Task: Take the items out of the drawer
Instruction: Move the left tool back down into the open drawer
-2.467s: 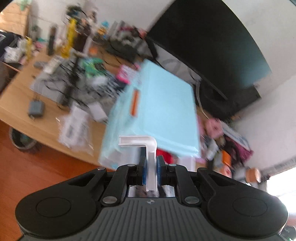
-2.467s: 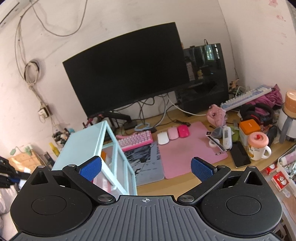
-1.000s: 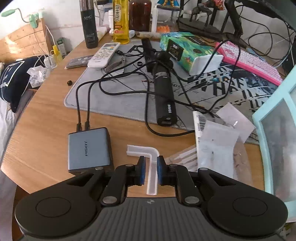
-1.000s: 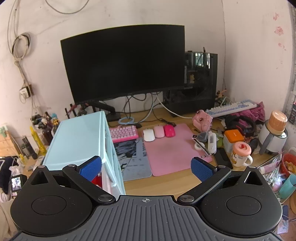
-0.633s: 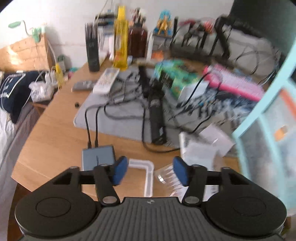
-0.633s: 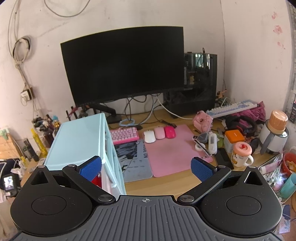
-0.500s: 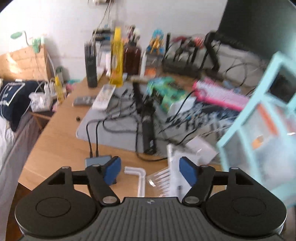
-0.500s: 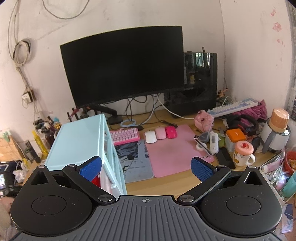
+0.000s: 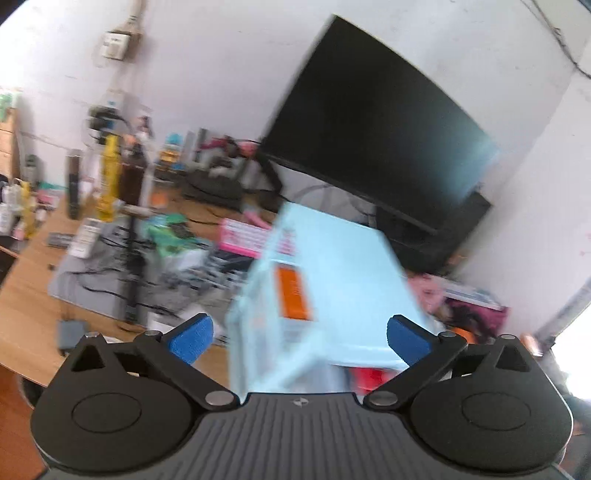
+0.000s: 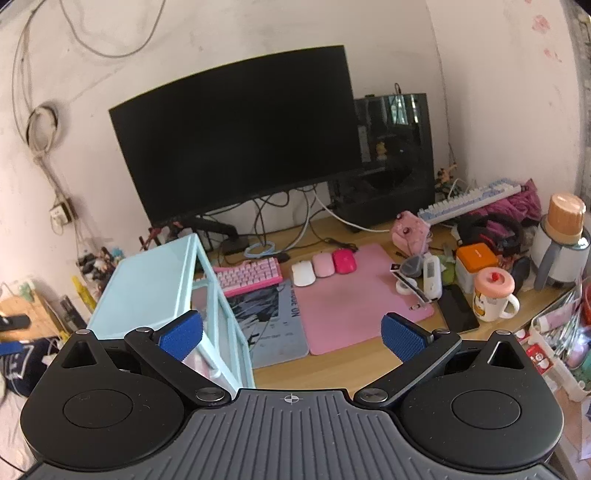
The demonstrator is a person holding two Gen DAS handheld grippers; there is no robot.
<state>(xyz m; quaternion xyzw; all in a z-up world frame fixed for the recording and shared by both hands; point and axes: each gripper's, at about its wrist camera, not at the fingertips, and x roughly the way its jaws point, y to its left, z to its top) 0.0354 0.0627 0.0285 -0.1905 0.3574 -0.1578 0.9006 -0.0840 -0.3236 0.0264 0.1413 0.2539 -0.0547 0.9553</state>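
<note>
– what's in your jaws?
– nothing. my left gripper [image 9: 297, 334] is spread wide and empty, and so is my right gripper [image 10: 291, 334].
– and the drawer unit?
– the pale blue drawer unit [image 9: 332, 280] stands on the wooden desk [image 10: 332, 373], just ahead of my left one and blurred there; it's left of the pink mat [image 10: 354, 299].

A pale, scuffed wall [image 10: 258, 33] with looping cables [image 10: 40, 122] and a small socket [image 10: 61, 214] backs a cluttered wooden surface [image 10: 321, 369]. A wide curved black monitor [image 10: 236, 140] stands on it beside a dark glass-sided computer case [image 10: 395, 147]. Reddish wood floor [image 9: 14, 443] shows below the surface's edge, and bright daylight [image 9: 576, 354] floods in at far right.
</note>
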